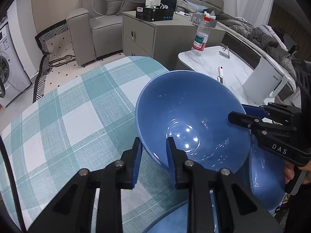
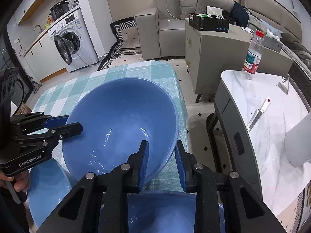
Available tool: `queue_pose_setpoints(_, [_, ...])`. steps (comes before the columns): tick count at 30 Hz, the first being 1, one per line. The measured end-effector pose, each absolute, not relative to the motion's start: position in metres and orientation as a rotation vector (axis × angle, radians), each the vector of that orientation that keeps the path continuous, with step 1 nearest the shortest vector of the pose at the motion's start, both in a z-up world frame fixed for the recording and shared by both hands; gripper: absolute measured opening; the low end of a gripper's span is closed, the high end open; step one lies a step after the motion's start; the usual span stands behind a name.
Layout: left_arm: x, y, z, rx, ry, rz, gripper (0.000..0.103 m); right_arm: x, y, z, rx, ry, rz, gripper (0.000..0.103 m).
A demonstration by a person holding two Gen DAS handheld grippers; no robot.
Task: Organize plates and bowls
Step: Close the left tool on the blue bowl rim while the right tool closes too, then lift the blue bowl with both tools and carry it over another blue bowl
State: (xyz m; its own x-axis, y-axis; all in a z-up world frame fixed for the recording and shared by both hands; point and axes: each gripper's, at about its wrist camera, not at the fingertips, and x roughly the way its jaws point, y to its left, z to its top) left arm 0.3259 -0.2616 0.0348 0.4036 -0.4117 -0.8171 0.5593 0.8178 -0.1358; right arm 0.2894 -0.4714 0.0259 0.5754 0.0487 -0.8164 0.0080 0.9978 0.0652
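A large blue bowl (image 1: 186, 112) is tilted above the teal checked tablecloth (image 1: 77, 120), held by two grippers at opposite sides. My left gripper (image 1: 154, 147) is shut on its near rim, one finger inside the bowl and one outside. In the left wrist view my right gripper (image 1: 243, 119) clamps the rim at the right. In the right wrist view the right gripper (image 2: 162, 149) pinches the bowl (image 2: 120, 120) at its near right rim, and the left gripper (image 2: 73, 129) grips the left rim. More blue dishes lie below: one (image 2: 48, 190) at the left and one (image 2: 165, 213) under the fingers.
A marble side table (image 2: 272, 145) stands to the right with a water bottle (image 2: 252, 56), a knife (image 2: 258, 114) and a white appliance (image 1: 262, 81) on it. The checked table's far edge drops to tiled floor. Beyond it are a grey cabinet (image 1: 155, 33), a sofa and a washing machine (image 2: 73, 40).
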Motion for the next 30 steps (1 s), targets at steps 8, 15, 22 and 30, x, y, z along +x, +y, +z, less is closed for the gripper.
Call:
queue_pose_setpoints(8, [0.324, -0.262, 0.039, 0.167, 0.958, -0.614, 0.023, 0.286, -0.47, 0.031, 0.061, 0.937, 0.017, 0.028])
queue_pose_setpoints(15, [0.321, -0.259, 0.046, 0.151, 0.933, -0.608, 0.023, 0.282, -0.468, 0.037, 0.064, 0.909, 0.015, 0.028])
queue_pose_setpoints(22, [0.315, -0.255, 0.058, 0.138, 0.897, -0.605, 0.023, 0.276, -0.465, 0.051, 0.063, 0.869, 0.014, 0.028])
queue_pose_setpoints(30, [0.303, -0.247, 0.073, 0.127, 0.86, -0.593, 0.023, 0.259, -0.457, 0.071, 0.048, 0.819, 0.017, 0.028])
